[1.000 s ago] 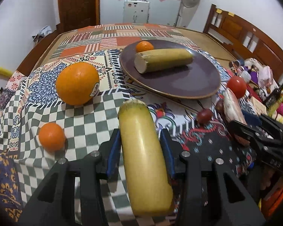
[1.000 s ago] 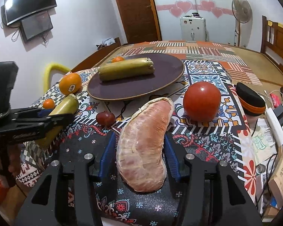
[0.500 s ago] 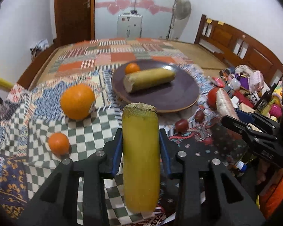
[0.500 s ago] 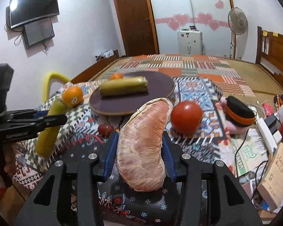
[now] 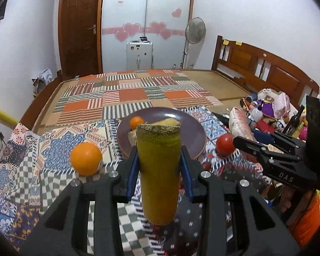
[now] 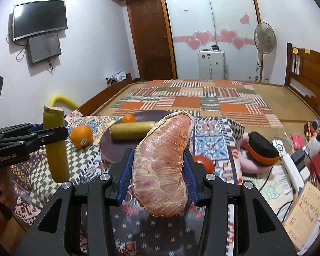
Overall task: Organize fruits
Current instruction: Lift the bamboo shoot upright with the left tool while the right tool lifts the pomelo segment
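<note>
The patterned cloth [image 5: 53,166] lies under everything, and on it sits the purple plate [image 5: 194,136], your landmark. Your right gripper [image 6: 157,170] is clamped on the pomelo segment [image 6: 162,166], raised in front of the plate. Your left gripper [image 5: 159,170] is clamped on the yellow-green stick [image 5: 159,170], raised before the plate. On the plate lie a second stick [image 6: 132,130] and a small orange [image 6: 128,118].

Left gripper [image 5: 159,170] clamped on yellow-green cane piece [image 5: 159,177], purple plate [image 5: 194,136] behind, big orange [image 5: 86,158] at left, tomato [image 5: 225,144] at right
</note>
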{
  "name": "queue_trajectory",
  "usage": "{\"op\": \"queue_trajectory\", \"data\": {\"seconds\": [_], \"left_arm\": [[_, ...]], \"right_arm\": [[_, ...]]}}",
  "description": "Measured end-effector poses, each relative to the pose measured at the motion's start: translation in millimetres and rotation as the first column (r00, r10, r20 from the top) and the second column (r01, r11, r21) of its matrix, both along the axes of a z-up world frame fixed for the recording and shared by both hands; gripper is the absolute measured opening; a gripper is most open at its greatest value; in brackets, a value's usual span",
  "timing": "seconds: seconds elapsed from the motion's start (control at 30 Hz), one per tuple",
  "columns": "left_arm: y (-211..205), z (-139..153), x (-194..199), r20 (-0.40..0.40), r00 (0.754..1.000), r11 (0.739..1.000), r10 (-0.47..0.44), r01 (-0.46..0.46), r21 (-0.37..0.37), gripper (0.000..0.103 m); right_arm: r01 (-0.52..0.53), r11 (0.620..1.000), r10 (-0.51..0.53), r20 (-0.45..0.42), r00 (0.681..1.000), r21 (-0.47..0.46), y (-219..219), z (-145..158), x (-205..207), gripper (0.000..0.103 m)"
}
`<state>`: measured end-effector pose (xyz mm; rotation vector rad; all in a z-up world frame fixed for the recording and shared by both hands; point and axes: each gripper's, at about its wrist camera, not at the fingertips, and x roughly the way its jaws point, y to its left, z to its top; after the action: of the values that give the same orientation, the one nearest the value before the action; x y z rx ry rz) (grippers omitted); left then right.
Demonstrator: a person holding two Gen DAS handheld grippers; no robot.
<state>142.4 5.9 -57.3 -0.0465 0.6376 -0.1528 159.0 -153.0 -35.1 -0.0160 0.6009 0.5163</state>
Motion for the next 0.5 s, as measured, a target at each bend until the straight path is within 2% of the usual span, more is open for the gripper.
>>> {"op": "queue_trajectory", "data": {"seconds": [0.13, 0.5], "left_arm": [[3, 2, 16, 0.003, 1.000, 1.000, 0.002, -0.002, -0.029, 0.036], [-3, -10, 56, -0.008, 1.000, 0.999, 0.019, -0.020, -0.041, 0.036]], "right_arm": [[0.002, 1.000, -0.002, 0.018, 1.000, -0.006, 1, 5, 10, 0.042], [0.004, 0.999, -0.003, 0.027, 1.000, -0.032, 11, 2, 40, 0.042]]}}
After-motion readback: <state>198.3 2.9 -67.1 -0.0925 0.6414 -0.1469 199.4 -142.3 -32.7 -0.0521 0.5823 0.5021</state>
